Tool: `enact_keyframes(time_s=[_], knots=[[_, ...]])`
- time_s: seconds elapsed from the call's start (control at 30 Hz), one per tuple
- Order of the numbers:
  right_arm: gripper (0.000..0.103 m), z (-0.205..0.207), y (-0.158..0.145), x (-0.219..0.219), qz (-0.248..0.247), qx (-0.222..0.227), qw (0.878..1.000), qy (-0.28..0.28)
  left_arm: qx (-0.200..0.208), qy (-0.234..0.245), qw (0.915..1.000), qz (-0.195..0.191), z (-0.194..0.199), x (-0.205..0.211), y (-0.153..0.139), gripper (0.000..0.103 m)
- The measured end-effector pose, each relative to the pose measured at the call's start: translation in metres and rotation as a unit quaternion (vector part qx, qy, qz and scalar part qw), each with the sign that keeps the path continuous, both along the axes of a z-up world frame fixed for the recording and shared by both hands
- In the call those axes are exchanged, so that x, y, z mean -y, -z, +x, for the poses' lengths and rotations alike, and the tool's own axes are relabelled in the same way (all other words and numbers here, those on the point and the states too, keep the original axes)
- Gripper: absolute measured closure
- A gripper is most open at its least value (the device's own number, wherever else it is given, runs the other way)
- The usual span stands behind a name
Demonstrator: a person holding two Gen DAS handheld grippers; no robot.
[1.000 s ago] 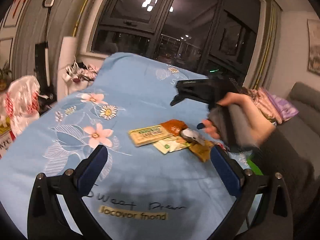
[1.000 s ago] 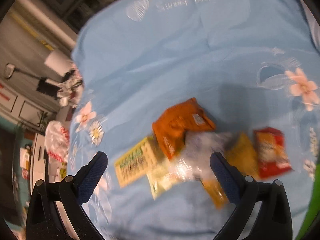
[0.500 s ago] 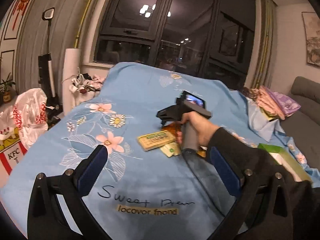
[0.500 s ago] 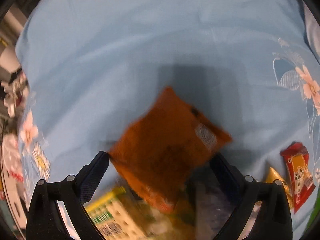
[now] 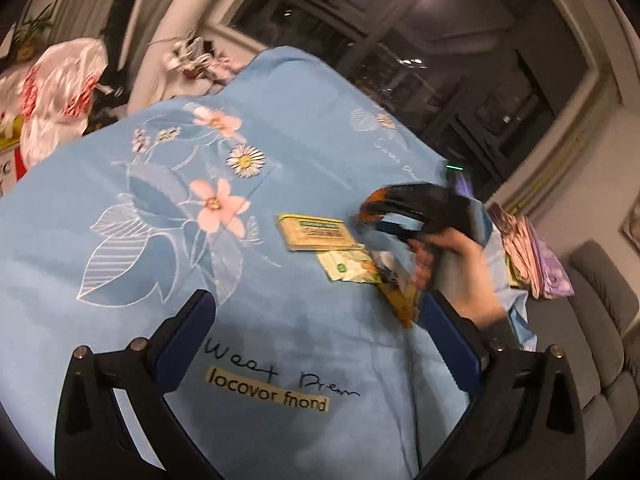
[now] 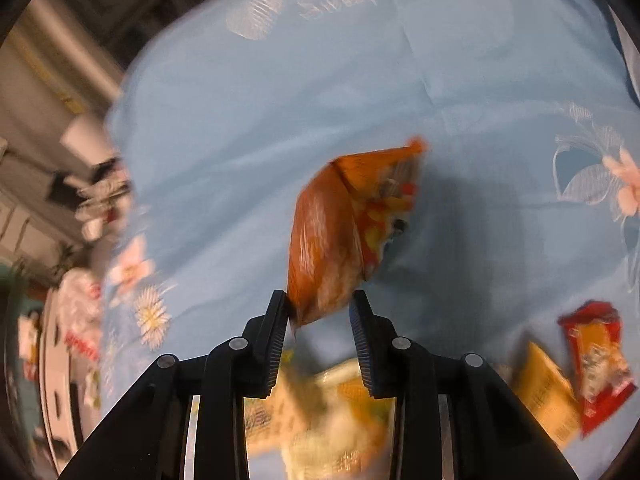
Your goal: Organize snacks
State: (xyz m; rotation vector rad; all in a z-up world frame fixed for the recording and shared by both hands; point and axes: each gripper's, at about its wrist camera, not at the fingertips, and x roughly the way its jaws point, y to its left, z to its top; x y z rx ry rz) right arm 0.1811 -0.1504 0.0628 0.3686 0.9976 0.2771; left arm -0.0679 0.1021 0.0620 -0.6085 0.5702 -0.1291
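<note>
One orange snack packet (image 6: 336,236) hangs pinched at its lower corner in the right gripper (image 6: 320,312), whose jaws have just been closing and now press on it from both sides; it is lifted clear of the blue flowered bedsheet (image 6: 280,92), above the middle of the bed. Under and behind that gripper lies the rest of the heap: a yellow-green biscuit pack (image 5: 316,232), a pale green sachet (image 5: 348,266), a yellow packet (image 6: 544,392) and a red packet (image 6: 600,364) toward the right edge of the sheet. A person's hand (image 5: 460,264) carries the right gripper. The left gripper (image 5: 320,332) hovers nearer the bed's foot edge, above the printed lettering, its jaws spread wide and holding nothing.

By my reading the pick-up step is done and the carry is next: the packet must go to wherever the snacks are being sorted, and the grip on one thin, crinkly corner looks liable to slip or swing.

Half a second ago the orange packet lay flat on the heap between wide-spread jaws; now it is raised and turned on edge. The left wrist view has rolled, so the bed looks tilted.
</note>
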Motion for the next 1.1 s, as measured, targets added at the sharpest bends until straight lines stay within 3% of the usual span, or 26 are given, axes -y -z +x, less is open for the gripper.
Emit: enact_keyframes(time_s=[0.03,0.13,0.23,0.33,0.4,0.47,0.53,0.73,0.87,1.0,1.1], knots=[[0.079,-0.013,-0.006,0.001,0.007,0.013,1.000,-0.011,-0.002,-0.005,1.0000,0.007,0.001,0.000,0.000,0.000],[0.081,-0.053,-0.025,-0.002,0.029,0.045,0.996,-0.067,-0.005,-0.022,0.9991,0.037,0.002,0.005,0.001,0.000],[0.081,-0.108,-0.019,0.006,-0.035,0.054,0.993,-0.102,-0.023,-0.018,0.9995,0.011,0.005,0.004,0.011,0.000],[0.077,-0.127,-0.012,0.009,-0.060,0.050,0.989,-0.125,-0.035,-0.011,0.9993,-0.009,0.006,0.006,0.017,0.000],[0.065,-0.124,-0.014,0.009,-0.089,0.052,0.988,-0.118,-0.035,-0.018,0.9991,0.016,0.005,0.012,0.019,0.000],[0.029,-0.119,-0.021,0.002,-0.089,0.062,0.987,-0.121,-0.042,-0.019,0.9979,0.045,0.007,0.019,0.022,0.000],[0.012,-0.112,-0.026,-0.007,-0.089,0.076,0.985,-0.123,-0.048,-0.011,0.9976,0.050,0.009,0.026,0.025,0.000],[0.011,-0.077,-0.039,-0.049,-0.169,0.112,0.969,-0.141,-0.073,0.027,0.9969,0.014,0.015,0.034,0.034,0.000],[0.011,-0.033,-0.034,-0.078,-0.185,0.104,0.966,-0.148,-0.075,0.061,0.9953,-0.008,0.013,0.043,0.031,0.000],[0.011,0.004,-0.015,-0.102,-0.238,0.082,0.958,-0.139,-0.066,0.059,0.9955,0.032,0.012,0.051,0.027,0.000],[0.011,0.024,0.000,-0.114,-0.244,0.066,0.957,-0.141,-0.080,0.078,0.9937,-0.005,0.015,0.049,0.030,0.000]])
